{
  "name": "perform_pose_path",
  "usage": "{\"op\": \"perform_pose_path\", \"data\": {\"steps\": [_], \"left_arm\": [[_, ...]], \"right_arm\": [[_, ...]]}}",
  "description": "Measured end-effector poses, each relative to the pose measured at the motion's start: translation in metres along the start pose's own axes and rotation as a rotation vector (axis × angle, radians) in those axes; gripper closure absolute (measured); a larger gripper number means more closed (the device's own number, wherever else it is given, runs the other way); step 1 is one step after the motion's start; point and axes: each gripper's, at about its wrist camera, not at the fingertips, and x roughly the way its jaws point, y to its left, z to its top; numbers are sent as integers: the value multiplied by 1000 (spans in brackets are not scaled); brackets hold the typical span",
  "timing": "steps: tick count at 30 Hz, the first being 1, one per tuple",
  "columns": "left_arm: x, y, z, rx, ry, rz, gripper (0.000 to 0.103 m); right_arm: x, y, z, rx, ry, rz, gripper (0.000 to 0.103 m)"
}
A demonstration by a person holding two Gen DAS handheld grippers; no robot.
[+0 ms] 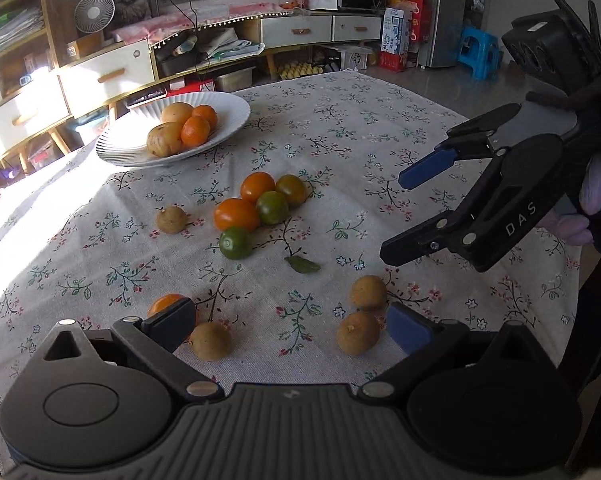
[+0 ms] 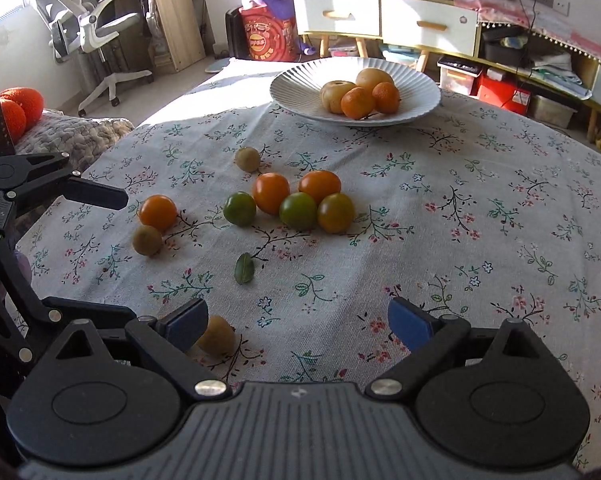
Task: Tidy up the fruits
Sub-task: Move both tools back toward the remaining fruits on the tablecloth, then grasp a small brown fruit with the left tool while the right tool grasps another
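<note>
Fingers apart on both: left gripper (image 1: 290, 326) hovers over near brown fruits (image 1: 358, 333), right gripper (image 2: 294, 320) empty too. White plate (image 1: 140, 152) far left already holds four; loose citrus cluster (image 1: 256, 208) mid-cloth likely goes there.

Our grippers (image 1: 288, 330) (image 2: 296, 326) are black with blue pads (image 1: 410, 330), silver screws, ribbed grey bodies; white "DAS" lettering at right.
</note>
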Motion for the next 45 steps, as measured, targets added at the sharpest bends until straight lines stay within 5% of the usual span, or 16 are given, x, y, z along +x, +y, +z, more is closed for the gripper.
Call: {"op": "perform_pose_path", "data": {"steps": [7,18,25,28,38,45], "left_arm": [[7,-14,-9,0,11,-98,14],[20,-18,-18,-4,39,-157,56],[20,-14,-17,-23,44,-163,72],[20,-14,-16,-27,51,-165,88],[19,-7,-11,-61,75,-134,90],[16,-1,-7,-85,64,-117,90]], "right_arm": [[-5,-4,-10,-35,-20,34,7],[-7,7,-16,-136,-23,74,7],[-7,10,-18,-156,-21,81,7],[-7,11,-18,-163,-17,89,8],[-5,17,-22,-208,-17,95,18],[0,27,-21,-245,-10,124,35]]}}
